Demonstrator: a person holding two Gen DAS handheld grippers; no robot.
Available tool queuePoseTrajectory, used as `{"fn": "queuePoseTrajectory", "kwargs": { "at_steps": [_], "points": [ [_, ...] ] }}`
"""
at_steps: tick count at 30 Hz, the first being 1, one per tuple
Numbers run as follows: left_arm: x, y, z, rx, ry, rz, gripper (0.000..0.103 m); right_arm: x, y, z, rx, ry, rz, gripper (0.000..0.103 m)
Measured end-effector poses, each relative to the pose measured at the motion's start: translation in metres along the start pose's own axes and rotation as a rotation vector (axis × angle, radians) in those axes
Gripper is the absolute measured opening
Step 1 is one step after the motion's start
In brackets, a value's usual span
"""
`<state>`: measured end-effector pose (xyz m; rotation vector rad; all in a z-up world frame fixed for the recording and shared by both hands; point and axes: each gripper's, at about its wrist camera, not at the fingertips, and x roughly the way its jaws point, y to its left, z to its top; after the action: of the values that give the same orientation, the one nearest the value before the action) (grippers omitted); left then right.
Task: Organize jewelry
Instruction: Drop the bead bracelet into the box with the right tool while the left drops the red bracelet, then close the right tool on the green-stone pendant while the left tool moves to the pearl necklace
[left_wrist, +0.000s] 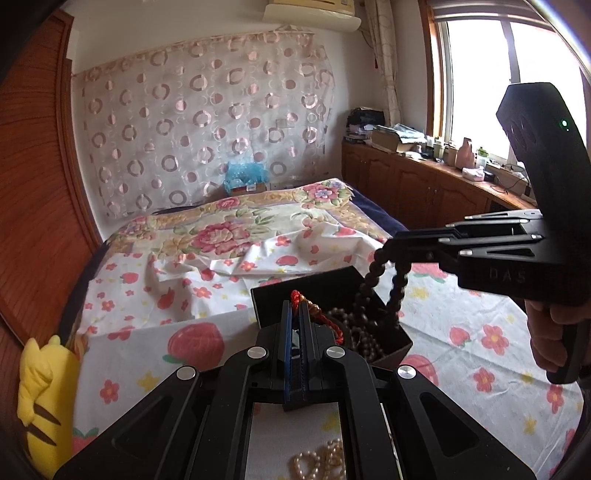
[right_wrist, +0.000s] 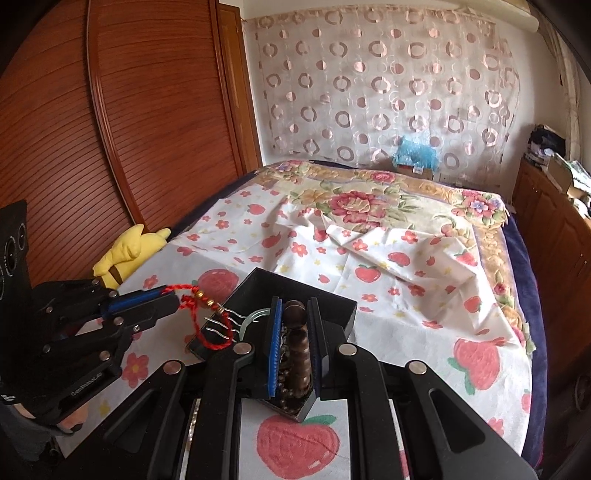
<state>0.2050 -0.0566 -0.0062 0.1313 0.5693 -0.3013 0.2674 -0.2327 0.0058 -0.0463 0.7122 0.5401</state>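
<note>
A black jewelry box (left_wrist: 273, 295) sits open on the fruit-print sheet; it also shows in the right wrist view (right_wrist: 332, 295). My left gripper (left_wrist: 294, 300) is shut on a red braided cord bracelet (left_wrist: 327, 319) with gold beads, held at the box's left rim; it also shows in the right wrist view (right_wrist: 212, 341). My right gripper (right_wrist: 294, 306) is shut on a dark wooden bead string (right_wrist: 295, 343) whose loop hangs down into the box (left_wrist: 384, 284). More bead strands (left_wrist: 364, 339) lie inside the box. A pale green bangle (right_wrist: 255, 317) shows in the box.
A pearl strand (left_wrist: 317, 461) lies on the sheet under my left gripper. A yellow plush toy (left_wrist: 44, 391) lies at the bed's left edge by the wooden wardrobe (right_wrist: 110, 110). A cluttered wooden counter (left_wrist: 443, 173) runs along the right under the window.
</note>
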Motion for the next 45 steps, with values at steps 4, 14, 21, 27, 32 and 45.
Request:
{"fn": "queuePoseTrajectory", "kwargs": {
  "at_steps": [4, 14, 21, 27, 32, 45],
  "points": [
    [0.006, -0.001, 0.007, 0.006, -0.001, 0.004, 0.003, -0.004, -0.008, -0.001, 0.017, -0.008, -0.007, 0.019],
    [0.037, -0.005, 0.024, 0.01, 0.025, 0.011, 0.003, -0.02, -0.031, -0.019, 0.023, -0.01, -0.048, 0.019],
    [0.043, -0.012, 0.027, 0.022, 0.029, 0.012, 0.004, -0.021, -0.042, -0.037, 0.02, 0.008, -0.068, 0.019],
    [0.03, -0.019, 0.023, 0.047, 0.018, 0.004, 0.024, -0.023, -0.04, -0.06, 0.013, 0.017, -0.069, 0.019],
    [0.009, -0.018, 0.006, 0.065, 0.018, -0.017, 0.025, -0.027, -0.028, -0.082, -0.005, 0.024, -0.06, 0.019],
    [-0.02, -0.005, -0.059, 0.097, 0.1, -0.019, 0.026, -0.043, 0.009, -0.123, -0.06, 0.049, -0.025, 0.032]
  ]
}}
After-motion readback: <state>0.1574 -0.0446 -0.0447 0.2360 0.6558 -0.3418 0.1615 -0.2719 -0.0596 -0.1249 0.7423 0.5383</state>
